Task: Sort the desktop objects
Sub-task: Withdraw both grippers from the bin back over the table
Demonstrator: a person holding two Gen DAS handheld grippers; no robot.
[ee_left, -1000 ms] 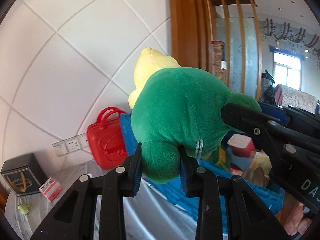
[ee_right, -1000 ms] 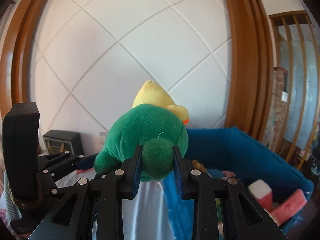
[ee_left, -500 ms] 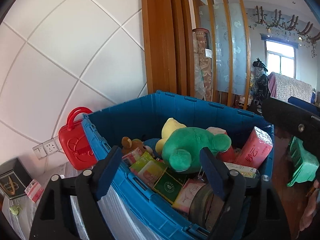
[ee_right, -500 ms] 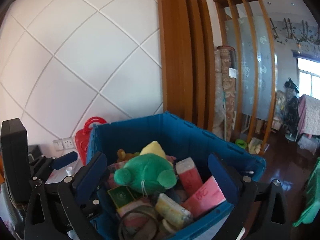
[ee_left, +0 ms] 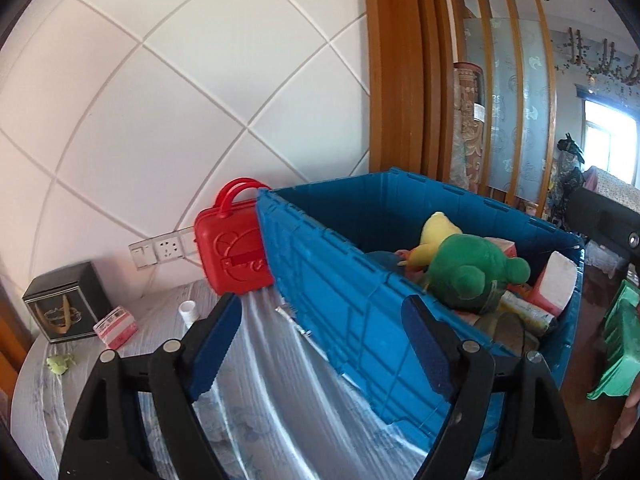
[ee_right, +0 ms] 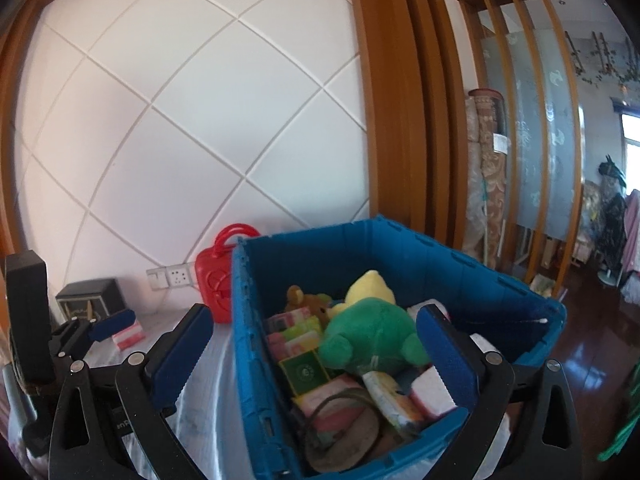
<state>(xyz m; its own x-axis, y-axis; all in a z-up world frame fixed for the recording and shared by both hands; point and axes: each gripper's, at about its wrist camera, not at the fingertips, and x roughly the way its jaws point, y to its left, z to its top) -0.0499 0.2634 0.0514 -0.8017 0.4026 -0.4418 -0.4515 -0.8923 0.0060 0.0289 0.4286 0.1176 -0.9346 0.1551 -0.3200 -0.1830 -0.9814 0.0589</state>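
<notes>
A: Where is the green plush toy (ee_right: pixel 370 338)?

B: Inside the blue crate (ee_left: pixel 340 280), lying on top of the heap, with a yellow plush (ee_right: pixel 370 286) just behind it and a small brown plush (ee_right: pixel 304 300) further back toward the crate's far-left corner. Cartons and packets crowd around and under it.

A: And the tools?

B: Both released. The left tool (ee_left: pixel 320 344) has its pads spread wide with nothing between them; the crate's near wall stands in front of it. The right tool (ee_right: pixel 312 356) gapes as wide over the crate's near corner, gripping nothing.

A: What else stands around the crate?

B: On the bench (ee_left: pixel 248 408), a red case (ee_left: pixel 234 256) touches the crate's left wall. Further left of the crate are a white bottle cap (ee_left: pixel 187 309), a pink packet (ee_left: pixel 116 326) and a black box (ee_left: pixel 66 300).
</notes>
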